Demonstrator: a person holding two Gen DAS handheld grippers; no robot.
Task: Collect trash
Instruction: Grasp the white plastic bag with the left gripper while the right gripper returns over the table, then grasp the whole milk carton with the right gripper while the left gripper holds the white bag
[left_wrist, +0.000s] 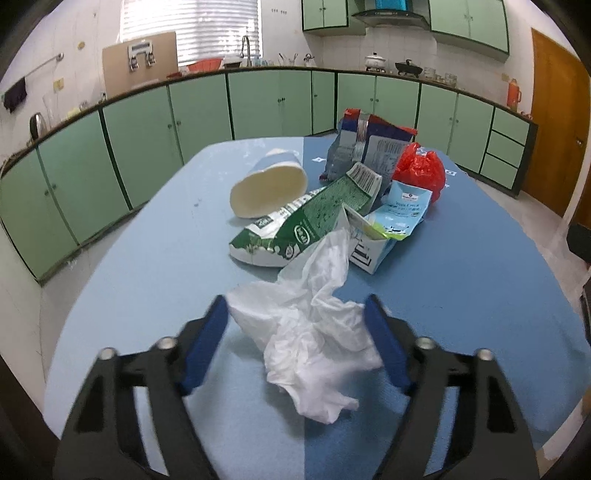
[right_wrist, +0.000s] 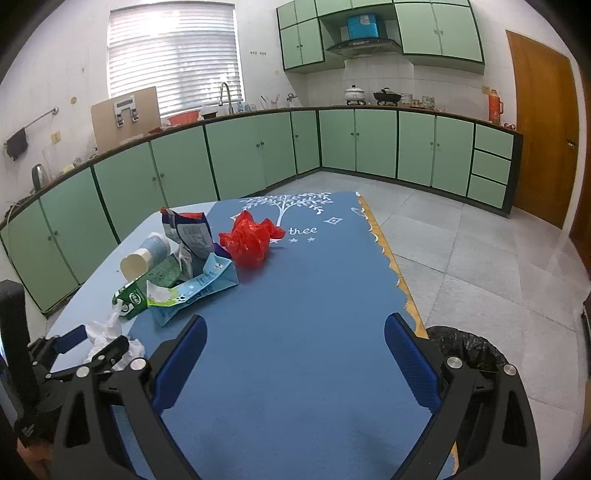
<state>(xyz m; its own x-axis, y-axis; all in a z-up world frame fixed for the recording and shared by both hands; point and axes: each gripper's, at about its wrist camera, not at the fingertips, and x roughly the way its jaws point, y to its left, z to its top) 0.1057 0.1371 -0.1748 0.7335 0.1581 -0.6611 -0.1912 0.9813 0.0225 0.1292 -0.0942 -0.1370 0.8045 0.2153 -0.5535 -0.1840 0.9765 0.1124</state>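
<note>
Presently: left gripper (left_wrist: 295, 317), jaws straddling the crumpled white tissue (left_wrist: 310, 332) at the near table (left_wrist: 147, 258) edge, pads seemingly just meeting it, likely for pickup. Right gripper (right_wrist: 295, 354) spread, empty, beside the black-lined bin (right_wrist: 465, 347). Cartons (left_wrist: 295, 229), cup (left_wrist: 266, 188), red bag (left_wrist: 421, 170) heaped behind.

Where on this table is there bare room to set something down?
Bare cloth runs from the red bag to the table edge by the bin, under the right tongs. Crowded around the cartons and cup.
</note>
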